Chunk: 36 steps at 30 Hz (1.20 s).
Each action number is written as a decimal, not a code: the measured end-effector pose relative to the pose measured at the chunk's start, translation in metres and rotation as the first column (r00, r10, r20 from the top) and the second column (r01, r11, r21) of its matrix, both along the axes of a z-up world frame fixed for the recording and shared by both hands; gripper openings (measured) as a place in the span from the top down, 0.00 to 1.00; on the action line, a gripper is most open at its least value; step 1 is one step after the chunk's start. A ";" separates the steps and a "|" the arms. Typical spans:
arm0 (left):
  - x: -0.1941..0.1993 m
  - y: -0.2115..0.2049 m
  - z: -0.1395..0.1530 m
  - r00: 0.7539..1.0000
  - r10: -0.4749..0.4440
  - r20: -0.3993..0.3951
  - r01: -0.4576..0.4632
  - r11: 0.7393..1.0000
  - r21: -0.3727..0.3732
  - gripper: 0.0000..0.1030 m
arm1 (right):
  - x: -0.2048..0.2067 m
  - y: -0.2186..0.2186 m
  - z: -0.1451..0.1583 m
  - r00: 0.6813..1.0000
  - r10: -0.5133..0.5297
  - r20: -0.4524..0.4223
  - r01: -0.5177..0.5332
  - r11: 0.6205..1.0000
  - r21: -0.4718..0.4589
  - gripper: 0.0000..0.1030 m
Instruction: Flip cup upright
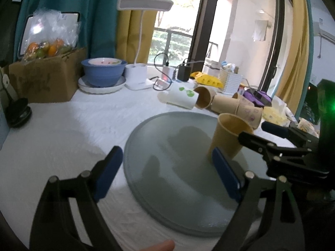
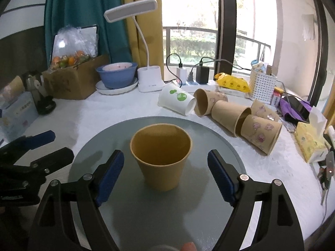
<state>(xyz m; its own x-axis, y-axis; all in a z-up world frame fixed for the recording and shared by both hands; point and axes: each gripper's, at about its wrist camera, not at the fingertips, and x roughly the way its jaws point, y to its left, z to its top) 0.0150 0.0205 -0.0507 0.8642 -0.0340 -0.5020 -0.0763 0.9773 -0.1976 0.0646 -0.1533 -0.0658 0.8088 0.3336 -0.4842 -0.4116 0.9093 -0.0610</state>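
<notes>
Because the brown paper cup (image 2: 160, 159) is light and thin-walled, grip its mid-wall gently. It stands upright on the grey round tray (image 2: 209, 219), between the wide-open right gripper (image 2: 165, 173) jaws; the left gripper (image 1: 167, 171) is also wide.

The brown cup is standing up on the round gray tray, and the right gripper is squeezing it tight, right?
Not quite. The brown cup does stand upright on the round gray tray, but the right gripper is not squeezing it. Its jaws are open, with a gap on each side of the cup. The right wrist view shows this.
</notes>
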 end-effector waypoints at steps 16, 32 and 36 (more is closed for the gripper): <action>-0.039 -0.032 0.072 0.983 -0.073 0.166 0.066 0.997 0.048 0.14 | -0.060 -0.031 0.061 0.993 -0.024 0.116 0.014 0.996 0.085 0.18; -0.064 -0.053 0.109 0.950 -0.049 0.308 0.005 0.990 0.142 0.07 | -0.089 -0.068 0.087 0.978 -0.053 0.201 0.026 0.991 0.133 0.18; -0.063 -0.053 0.108 0.950 -0.044 0.310 -0.002 0.989 0.148 0.07 | -0.087 -0.068 0.086 0.979 -0.055 0.196 0.029 0.991 0.134 0.18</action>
<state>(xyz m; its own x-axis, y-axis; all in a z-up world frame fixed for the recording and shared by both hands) -0.0478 -0.0324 0.0578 0.9779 -0.0008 -0.2091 -0.0131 0.9978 -0.0646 -0.0224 -0.2210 0.0201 0.8989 0.3470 -0.2676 -0.3648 0.9309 -0.0180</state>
